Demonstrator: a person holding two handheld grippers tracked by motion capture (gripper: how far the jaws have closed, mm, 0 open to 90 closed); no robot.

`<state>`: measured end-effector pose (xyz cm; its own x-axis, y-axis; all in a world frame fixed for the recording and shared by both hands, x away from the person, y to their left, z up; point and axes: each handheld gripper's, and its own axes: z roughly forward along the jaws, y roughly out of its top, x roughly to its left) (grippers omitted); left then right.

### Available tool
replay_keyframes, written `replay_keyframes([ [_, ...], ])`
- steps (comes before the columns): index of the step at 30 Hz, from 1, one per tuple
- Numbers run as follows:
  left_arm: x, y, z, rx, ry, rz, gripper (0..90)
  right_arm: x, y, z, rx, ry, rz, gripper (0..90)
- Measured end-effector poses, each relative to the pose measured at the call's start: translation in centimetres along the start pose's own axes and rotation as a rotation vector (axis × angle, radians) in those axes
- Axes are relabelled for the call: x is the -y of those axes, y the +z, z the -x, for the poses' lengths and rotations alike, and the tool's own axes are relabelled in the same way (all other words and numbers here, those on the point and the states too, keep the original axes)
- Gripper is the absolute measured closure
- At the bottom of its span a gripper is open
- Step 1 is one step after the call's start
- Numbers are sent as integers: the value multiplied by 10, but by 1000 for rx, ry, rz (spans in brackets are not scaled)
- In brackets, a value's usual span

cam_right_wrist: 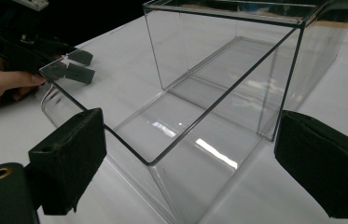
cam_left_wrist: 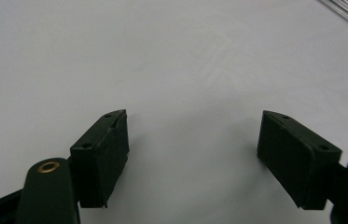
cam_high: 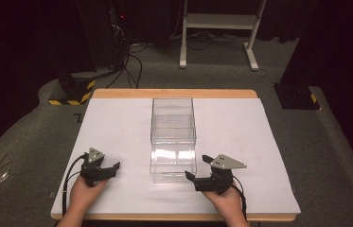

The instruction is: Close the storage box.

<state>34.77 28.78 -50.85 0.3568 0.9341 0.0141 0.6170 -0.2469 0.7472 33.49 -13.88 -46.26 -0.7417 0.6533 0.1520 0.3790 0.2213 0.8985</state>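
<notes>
At the lower left of the high view, the left tongs (cam_high: pixel 109 169) rest on the white surface (cam_high: pixel 240 142) with jaws spread and nothing between them — in the left gripper view there is bare sheet between the pads. In the middle of the frame stands the clear box (cam_high: pixel 173 137), a tall see-through bin with an open, sloped front that faces the person. At the lower right, the right tongs (cam_high: pixel 197 170) sit just beside its near corner, released too; in the right gripper view the box's front edge (cam_right_wrist: pixel 171 135) lies between the parted jaws. I'd judge it light, rigid, slick and easily scratched or cracked — best taken by a thin wall edge, one on each side, squeezed gently.
</notes>
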Motion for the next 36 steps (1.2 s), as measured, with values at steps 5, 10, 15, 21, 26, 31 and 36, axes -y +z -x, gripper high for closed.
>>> replay_keyframes([
  [5,0,0,0,1,-3,0,249,0,2,2,12,2,10,92],
  [10,0,0,0,0,0,0,249,-2,4,3,26,1,16,92],
  [15,0,0,0,1,-2,0,249,-3,7,5,38,-2,21,92],
  [21,0,0,0,1,-2,0,249,-3,9,6,42,-3,21,92],
  [26,0,0,0,2,-3,0,249,-3,9,5,53,-14,24,91],
  [31,0,0,0,1,-3,0,249,-1,8,2,79,-26,28,91],
  [36,0,0,0,0,0,0,249,0,10,2,96,-27,24,93],
])
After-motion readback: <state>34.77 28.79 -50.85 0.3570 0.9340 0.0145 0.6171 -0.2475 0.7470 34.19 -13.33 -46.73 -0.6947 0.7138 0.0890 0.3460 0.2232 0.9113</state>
